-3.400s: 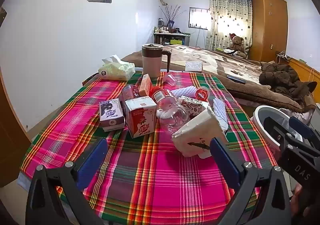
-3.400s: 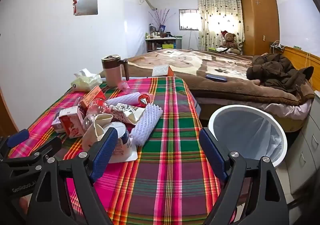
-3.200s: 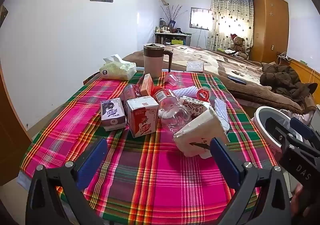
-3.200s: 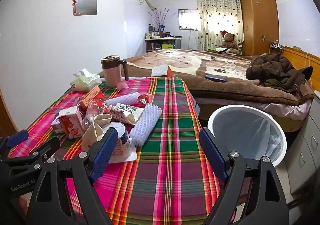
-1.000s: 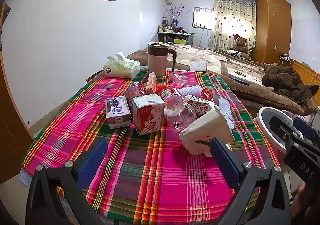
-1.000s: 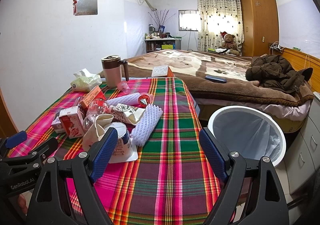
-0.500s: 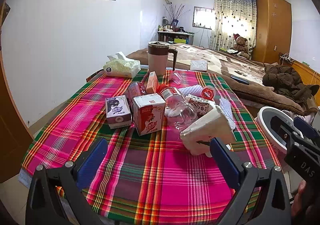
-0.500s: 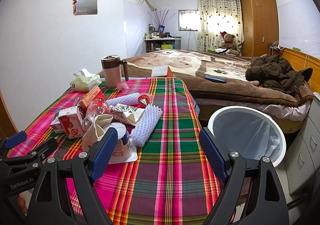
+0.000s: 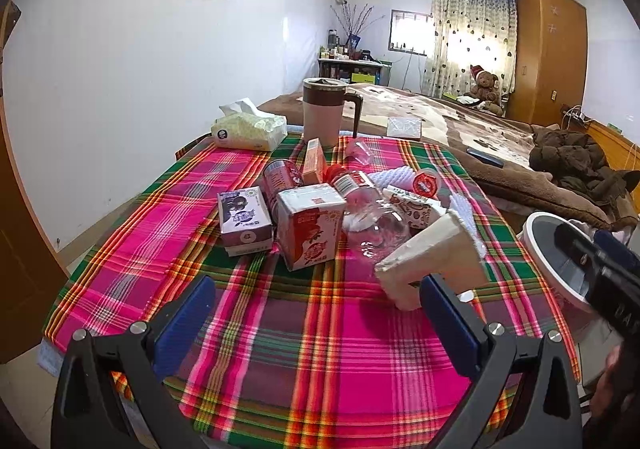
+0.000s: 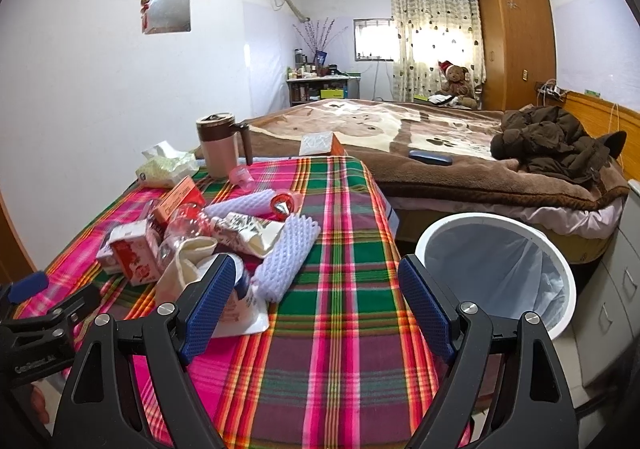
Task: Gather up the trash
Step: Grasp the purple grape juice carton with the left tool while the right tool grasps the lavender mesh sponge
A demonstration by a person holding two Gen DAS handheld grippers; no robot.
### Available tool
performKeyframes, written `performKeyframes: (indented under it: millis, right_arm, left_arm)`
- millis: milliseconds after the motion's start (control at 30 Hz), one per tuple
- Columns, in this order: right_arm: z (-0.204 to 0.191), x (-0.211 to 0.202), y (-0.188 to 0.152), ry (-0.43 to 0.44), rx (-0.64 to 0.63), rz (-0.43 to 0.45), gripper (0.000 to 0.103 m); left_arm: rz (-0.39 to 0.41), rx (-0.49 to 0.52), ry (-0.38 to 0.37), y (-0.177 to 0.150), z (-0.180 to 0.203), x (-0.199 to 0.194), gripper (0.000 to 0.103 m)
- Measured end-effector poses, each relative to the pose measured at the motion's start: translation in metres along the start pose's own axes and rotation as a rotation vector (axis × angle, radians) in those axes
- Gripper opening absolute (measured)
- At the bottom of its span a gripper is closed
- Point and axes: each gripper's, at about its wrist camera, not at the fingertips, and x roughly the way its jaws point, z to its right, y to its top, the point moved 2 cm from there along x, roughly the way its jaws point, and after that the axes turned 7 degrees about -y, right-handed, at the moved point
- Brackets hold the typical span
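Trash: all of it on the plaid table (image 9: 320, 361), nothing binned yet, so by my read this is the approach step, pre-first-grasp. Left claw (image 9: 316, 313) wide open, empty, hovering over bare cloth at the near edge. Right claw (image 10: 316, 305) also wide open & empty, its left finger (image 10: 208, 301) overlapping the nearest piece in view; can't tell if touching.

Near to far: cream paper wrapper (image 9: 432, 261) just ahead of the left claw's right finger, lying on a flat white pouch (image 10: 240, 313); red milk carton (image 9: 312, 229) w/ purple carton (image 9: 244, 221) beside it; crushed clear bottle (image 9: 372, 213); white foam fruit net (image 10: 288, 257); red can (image 9: 280, 179); orange box (image 9: 314, 161). Farther back, a mug (image 9: 322, 113) & tissue pack (image 9: 250, 127), prob. not trash.

White bin w/ liner (image 10: 496, 265) stands on the floor just off the table's right side, beside the bed (image 10: 440, 153).

Next: close a claw on the nearest wrapper, gently since it's soft & will crumple, then carry right to the bin.
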Motion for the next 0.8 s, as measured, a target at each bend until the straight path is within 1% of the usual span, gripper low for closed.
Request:
performKeyframes:
  millis: [167, 300, 433, 533, 567, 633, 667, 700, 800]
  right_arm:
    - [0.006, 0.024, 0.006, -0.005, 0.002, -0.03, 0.085]
    - [0.004, 0.042, 0.008, -0.011, -0.006, -0.064, 0.085]
    - [0.001, 0.054, 0.006, 0.008, 0.004, -0.093, 0.085]
    - [-0.003, 0.063, 0.003, 0.023, -0.003, -0.124, 0.084]
    - [-0.006, 0.067, 0.003, 0.029, -0.006, -0.133, 0.083]
    - [-0.008, 0.074, 0.002, 0.045, -0.004, -0.154, 0.076]
    - [-0.01, 0.078, 0.002, 0.05, -0.001, -0.17, 0.073]
    - [-0.01, 0.081, 0.002, 0.053, 0.004, -0.18, 0.069]
    - [-0.011, 0.092, 0.001, 0.06, 0.023, -0.216, 0.064]
  left_arm:
    - [-0.031, -0.042, -0.015, 0.003, -0.023, 0.011, 0.103]
    - [-0.037, -0.063, 0.021, 0.008, -0.045, 0.019, 0.103]
    - [-0.051, -0.12, 0.028, 0.014, -0.071, 0.032, 0.103]
    - [-0.048, -0.13, 0.046, 0.019, -0.084, 0.042, 0.103]
    - [-0.056, -0.129, 0.055, 0.02, -0.088, 0.046, 0.103]
    - [-0.078, -0.141, 0.043, 0.021, -0.094, 0.055, 0.102]
    - [-0.089, -0.153, 0.038, 0.022, -0.098, 0.061, 0.099]
    - [-0.1, -0.166, 0.044, 0.022, -0.101, 0.065, 0.098]
    - [-0.113, -0.183, 0.04, 0.026, -0.109, 0.078, 0.096]
